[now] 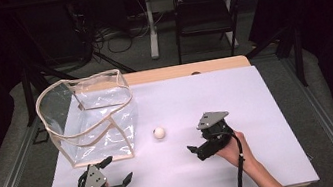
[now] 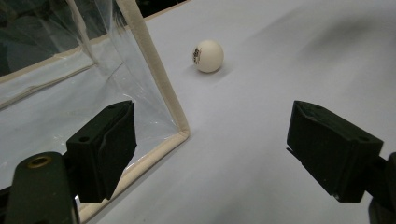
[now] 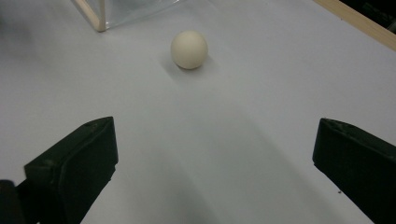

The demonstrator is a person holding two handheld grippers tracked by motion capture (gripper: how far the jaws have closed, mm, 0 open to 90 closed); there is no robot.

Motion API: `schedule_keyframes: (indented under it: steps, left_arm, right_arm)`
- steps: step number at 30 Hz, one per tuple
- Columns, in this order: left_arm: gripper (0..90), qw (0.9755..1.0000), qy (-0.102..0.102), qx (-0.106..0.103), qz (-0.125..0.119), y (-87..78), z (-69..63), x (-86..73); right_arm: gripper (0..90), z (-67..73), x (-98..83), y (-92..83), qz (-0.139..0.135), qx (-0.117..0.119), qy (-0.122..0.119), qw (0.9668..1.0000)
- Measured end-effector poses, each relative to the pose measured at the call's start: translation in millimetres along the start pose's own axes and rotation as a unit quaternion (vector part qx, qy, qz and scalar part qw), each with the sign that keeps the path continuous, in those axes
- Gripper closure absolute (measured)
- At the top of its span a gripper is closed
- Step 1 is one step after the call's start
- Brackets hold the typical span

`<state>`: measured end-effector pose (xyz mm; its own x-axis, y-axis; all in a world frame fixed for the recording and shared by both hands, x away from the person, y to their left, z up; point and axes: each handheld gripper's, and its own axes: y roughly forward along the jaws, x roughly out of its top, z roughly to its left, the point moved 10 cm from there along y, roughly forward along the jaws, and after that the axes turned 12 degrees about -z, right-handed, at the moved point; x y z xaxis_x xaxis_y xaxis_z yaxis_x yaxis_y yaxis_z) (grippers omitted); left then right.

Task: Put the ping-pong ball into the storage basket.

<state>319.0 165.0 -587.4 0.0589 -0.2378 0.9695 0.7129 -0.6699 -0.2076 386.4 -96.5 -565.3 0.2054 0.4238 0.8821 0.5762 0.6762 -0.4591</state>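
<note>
The right tool [image 1: 195,151] is held low over the white worktop [image 1: 237,107], at the right of the middle in the high view, and its jaws are spread wide with nothing between them. In the right gripper view the two black jaws rise from the bottom corners, far from each other, and between them there is only the bare white surface. Straight ahead of this tool lies the small white ball [image 3: 188,49], resting alone on the worktop, near the tool but not touching it. The left tool [image 1: 116,171] is at the near edge of the worktop, on the left side, and its jaws are also spread apart and hold nothing. In the left gripper view its left jaw stands in front of the clear wall of the transparent box [image 2: 56,93], just beside the cream-coloured corner edge, while its right jaw is over the open white surface; I cannot tell if the left jaw touches the box. The ball [image 2: 208,55] shows there farther ahead, a little to the right of the box corner, with a small dark print on its side. In the high view the ball [image 1: 159,133] lies between the box [image 1: 88,117] and the right tool, just beside the lower right corner of the box, apart from both. The box stands upright with its top open.
</note>
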Motion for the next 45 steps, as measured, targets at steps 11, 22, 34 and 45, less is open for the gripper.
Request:
schedule_keyframes:
  steps: [11, 22, 34, 45]
  left_arm:
    - [16.1, 1.0000, 0.000, 0.000, -0.001, 0.2, 0.1, 0.2]
    - [16.1, 1.0000, -0.001, -0.001, -0.002, 0.3, 0.1, 0.5]
    - [16.0, 1.0000, 0.000, -0.001, -0.002, -0.1, 0.3, 0.6]
    - [16.0, 1.0000, 0.000, -0.001, -0.002, 0.2, -0.2, 0.6]
  right_arm:
    - [0.0, -0.2, 6.3, 10.0, 0.003, 0.008, 0.001, 1.0000]
    - [0.0, -2.0, 11.4, 22.8, 0.007, 0.016, 0.007, 0.9998]
    - [0.0, -2.2, 12.9, 40.0, 0.014, 0.027, 0.012, 0.9995]
    - [0.0, 3.3, 15.4, 52.4, 0.019, 0.037, 0.006, 0.9991]
